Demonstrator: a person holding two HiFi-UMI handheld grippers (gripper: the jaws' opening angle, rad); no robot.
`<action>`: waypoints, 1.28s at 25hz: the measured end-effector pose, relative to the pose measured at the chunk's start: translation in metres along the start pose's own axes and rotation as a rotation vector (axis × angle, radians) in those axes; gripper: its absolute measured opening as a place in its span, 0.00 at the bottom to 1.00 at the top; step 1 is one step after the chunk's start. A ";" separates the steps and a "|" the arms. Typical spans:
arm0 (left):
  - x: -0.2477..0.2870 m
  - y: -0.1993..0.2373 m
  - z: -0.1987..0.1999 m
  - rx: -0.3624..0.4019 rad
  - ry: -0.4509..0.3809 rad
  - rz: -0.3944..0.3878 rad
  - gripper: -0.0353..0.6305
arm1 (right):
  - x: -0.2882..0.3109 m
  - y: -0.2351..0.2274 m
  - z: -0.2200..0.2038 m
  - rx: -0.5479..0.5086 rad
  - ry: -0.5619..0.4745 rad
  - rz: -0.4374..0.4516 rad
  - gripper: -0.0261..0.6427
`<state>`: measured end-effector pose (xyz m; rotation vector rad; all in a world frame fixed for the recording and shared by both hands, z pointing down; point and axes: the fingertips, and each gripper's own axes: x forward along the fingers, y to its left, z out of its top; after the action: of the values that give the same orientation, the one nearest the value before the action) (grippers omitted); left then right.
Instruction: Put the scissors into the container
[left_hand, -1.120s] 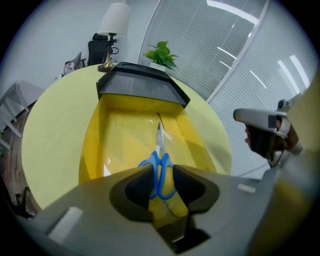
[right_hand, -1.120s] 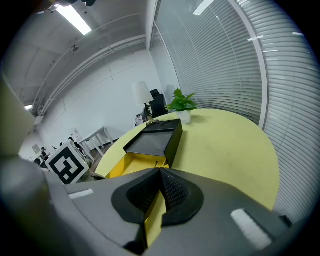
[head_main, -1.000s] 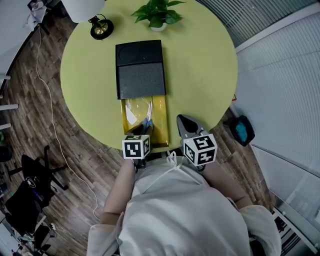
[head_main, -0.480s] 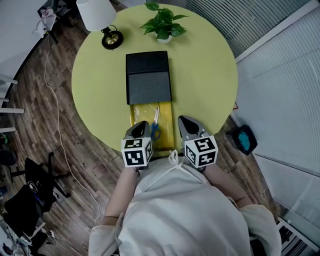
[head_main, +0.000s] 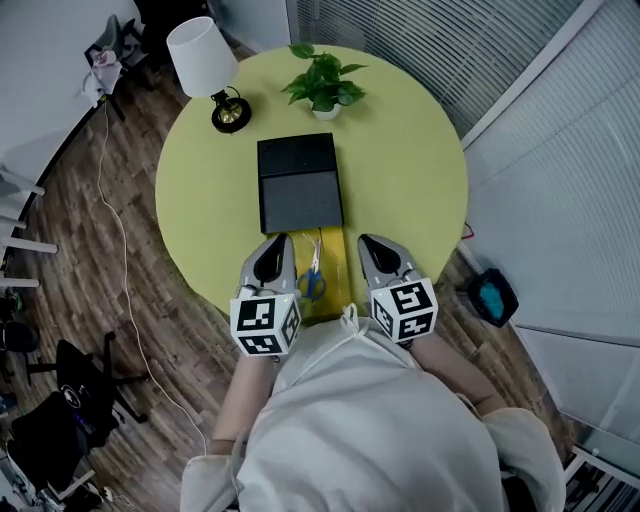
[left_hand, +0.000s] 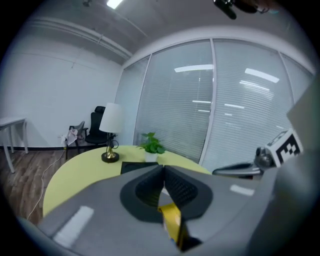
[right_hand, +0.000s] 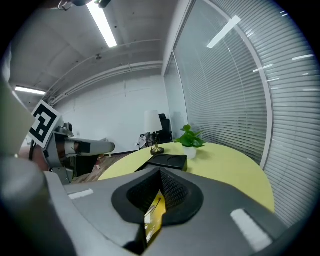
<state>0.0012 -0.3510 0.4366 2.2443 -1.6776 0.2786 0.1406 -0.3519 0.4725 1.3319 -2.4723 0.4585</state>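
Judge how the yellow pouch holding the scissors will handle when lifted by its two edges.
Probably floppy: the yellow pouch is thin see-through film, creased where the left gripper and right gripper pinch it. It would likely sag in the middle, with the scissors lying loose inside. They may slide toward whichever end dips.

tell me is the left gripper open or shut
Shut: the left gripper has its pads together, pinching an edge of the yellow pouch.

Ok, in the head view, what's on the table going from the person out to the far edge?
First the yellow pouch with the scissors inside → black box → potted plant.
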 end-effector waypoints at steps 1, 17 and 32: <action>-0.002 -0.004 0.006 0.012 -0.027 -0.019 0.06 | -0.001 0.000 0.004 -0.006 -0.012 0.000 0.04; -0.008 -0.008 0.016 0.085 -0.066 -0.009 0.06 | -0.008 0.004 0.011 -0.026 -0.037 0.018 0.04; -0.008 -0.010 0.008 0.080 -0.060 -0.009 0.06 | -0.012 0.004 0.003 -0.017 -0.014 0.016 0.04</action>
<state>0.0082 -0.3440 0.4248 2.3398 -1.7140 0.2844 0.1437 -0.3418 0.4646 1.3142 -2.4950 0.4327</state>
